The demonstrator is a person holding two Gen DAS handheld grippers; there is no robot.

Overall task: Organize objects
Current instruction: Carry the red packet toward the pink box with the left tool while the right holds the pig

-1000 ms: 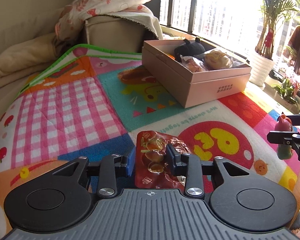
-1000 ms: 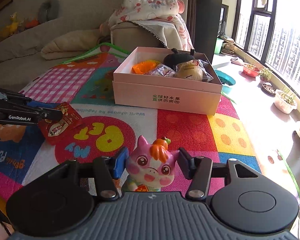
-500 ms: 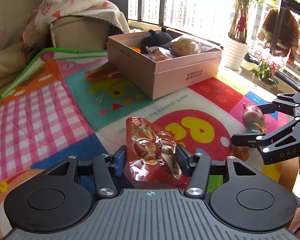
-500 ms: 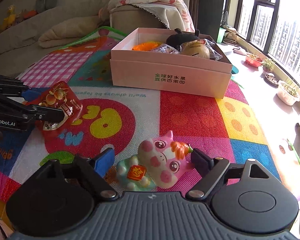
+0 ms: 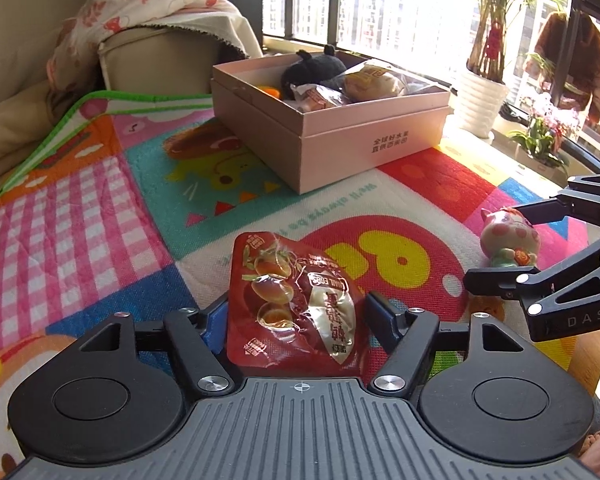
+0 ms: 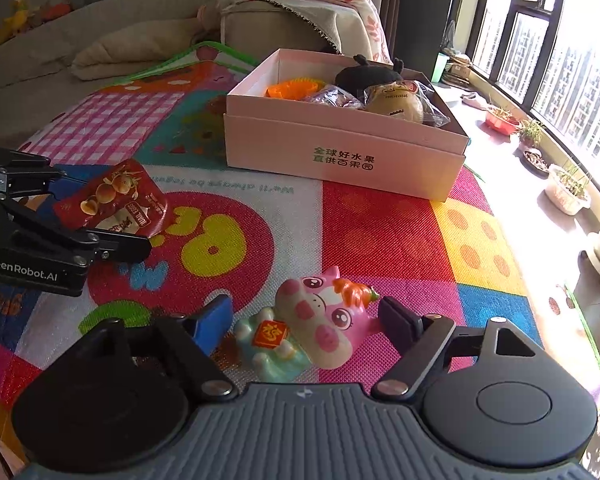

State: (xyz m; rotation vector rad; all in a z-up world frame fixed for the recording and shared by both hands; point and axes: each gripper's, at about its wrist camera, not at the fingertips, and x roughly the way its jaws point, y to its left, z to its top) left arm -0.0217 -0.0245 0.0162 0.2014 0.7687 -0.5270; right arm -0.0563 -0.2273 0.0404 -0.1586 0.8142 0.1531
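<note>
A red snack packet (image 5: 292,300) lies on the colourful play mat (image 5: 100,200) between the fingers of my left gripper (image 5: 296,312), which is open around it. The packet also shows in the right wrist view (image 6: 112,204). A pink pig toy (image 6: 312,324) lies tipped on its side between the fingers of my right gripper (image 6: 306,320), which is open. The pig also shows in the left wrist view (image 5: 510,238). A pink cardboard box (image 6: 340,148) holding a black plush, an orange cup and wrapped snacks stands further back on the mat.
A beige seat with a floral blanket (image 6: 300,4) stands behind the box. Potted plants (image 5: 484,92) line the window sill on the right. The mat's right edge drops to the floor (image 6: 560,264).
Both grippers have opened. The snack packet and the pig toy were let go onto the mat, and the pig has tipped onto its side.
</note>
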